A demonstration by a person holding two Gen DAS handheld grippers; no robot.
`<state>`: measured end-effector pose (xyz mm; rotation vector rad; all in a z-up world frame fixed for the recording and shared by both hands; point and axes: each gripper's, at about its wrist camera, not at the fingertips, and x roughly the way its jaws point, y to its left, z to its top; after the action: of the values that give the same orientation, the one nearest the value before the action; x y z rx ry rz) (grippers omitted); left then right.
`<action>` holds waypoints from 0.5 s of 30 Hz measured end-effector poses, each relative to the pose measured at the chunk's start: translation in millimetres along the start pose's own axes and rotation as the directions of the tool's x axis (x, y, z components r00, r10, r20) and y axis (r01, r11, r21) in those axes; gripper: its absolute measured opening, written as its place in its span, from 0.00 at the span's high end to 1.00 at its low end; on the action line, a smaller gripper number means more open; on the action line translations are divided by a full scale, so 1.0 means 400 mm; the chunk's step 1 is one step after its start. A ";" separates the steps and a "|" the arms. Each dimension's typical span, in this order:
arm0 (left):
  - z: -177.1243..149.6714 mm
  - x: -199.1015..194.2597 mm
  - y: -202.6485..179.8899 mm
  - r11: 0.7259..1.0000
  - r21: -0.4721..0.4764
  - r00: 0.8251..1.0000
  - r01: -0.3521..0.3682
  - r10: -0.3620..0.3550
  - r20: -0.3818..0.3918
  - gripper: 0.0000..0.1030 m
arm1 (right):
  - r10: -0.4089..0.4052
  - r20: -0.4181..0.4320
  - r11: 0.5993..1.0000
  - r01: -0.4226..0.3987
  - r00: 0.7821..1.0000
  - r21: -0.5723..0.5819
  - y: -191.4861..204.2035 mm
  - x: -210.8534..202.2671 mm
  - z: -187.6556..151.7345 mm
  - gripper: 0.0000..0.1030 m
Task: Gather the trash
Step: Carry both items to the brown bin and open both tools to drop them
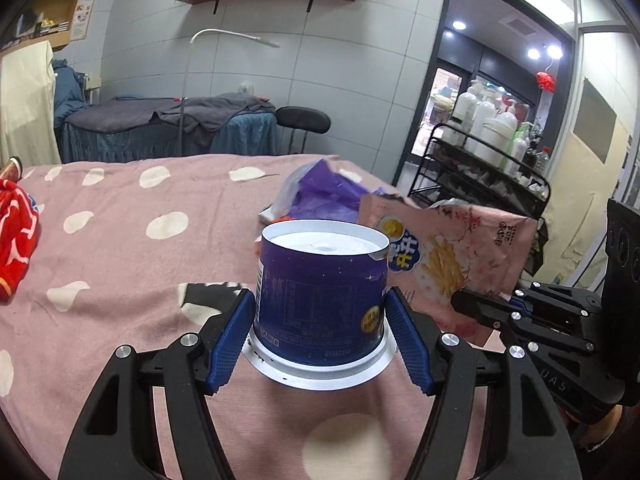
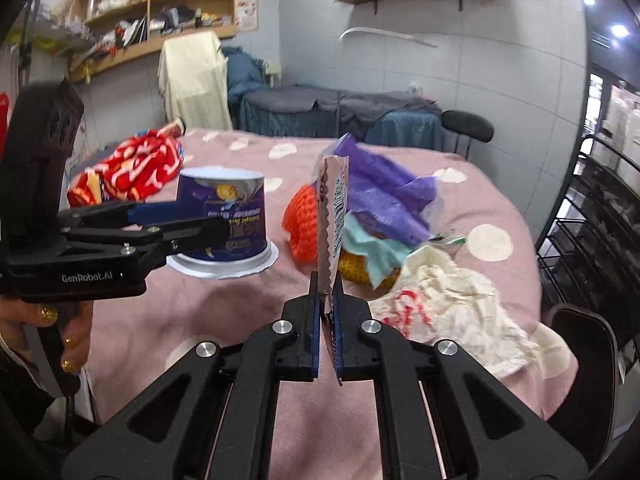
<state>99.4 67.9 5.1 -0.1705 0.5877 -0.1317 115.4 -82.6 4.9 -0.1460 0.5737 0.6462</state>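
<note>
Two handheld grippers work over one pink, white-dotted bedspread (image 1: 120, 248); the left gripper (image 1: 320, 340) brackets a single dark-blue paper tub (image 1: 320, 300), which stands upside down with its white rim flat on the cloth, one blue pad (image 1: 230, 344) at each flank, though whether those pads press the tub cannot be told from either view; the right gripper (image 2: 326, 320) is clamped on one pink snack wrapper (image 2: 332, 216), held edge-on and upright between its fingers, lifted clear of the bed just right of the tub; behind it lie one purple plastic bag (image 2: 384, 192), one orange knitted piece (image 2: 302, 224), one pale teal cloth (image 2: 368, 248) and one crumpled white bag with red print (image 2: 448, 304); one red-and-white wrapper (image 2: 124, 172) rests at the bed's far left; one black wire rack (image 1: 480, 176) stands beside the bed.
</note>
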 end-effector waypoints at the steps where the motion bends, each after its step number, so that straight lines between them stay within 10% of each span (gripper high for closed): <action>1: 0.003 -0.002 -0.014 1.000 0.006 1.000 0.017 -0.017 0.004 0.35 | -0.020 0.028 1.000 0.019 0.999 0.021 -0.016 -0.027 -0.002 0.94; 8: 0.020 0.033 -0.171 0.981 0.104 0.986 0.164 -0.165 -0.002 0.35 | -0.293 0.098 0.950 0.278 0.951 0.143 -0.175 -0.159 -0.032 0.94; 15: 0.017 0.127 -0.365 0.924 0.213 0.948 0.318 -0.308 -0.080 0.35 | -0.516 -0.088 0.803 0.517 0.852 0.298 -0.422 -0.176 -0.144 0.94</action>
<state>134.3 -83.0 12.1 -0.0412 0.5831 -0.5122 145.4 -271.3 -12.4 -0.0010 0.5986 0.0143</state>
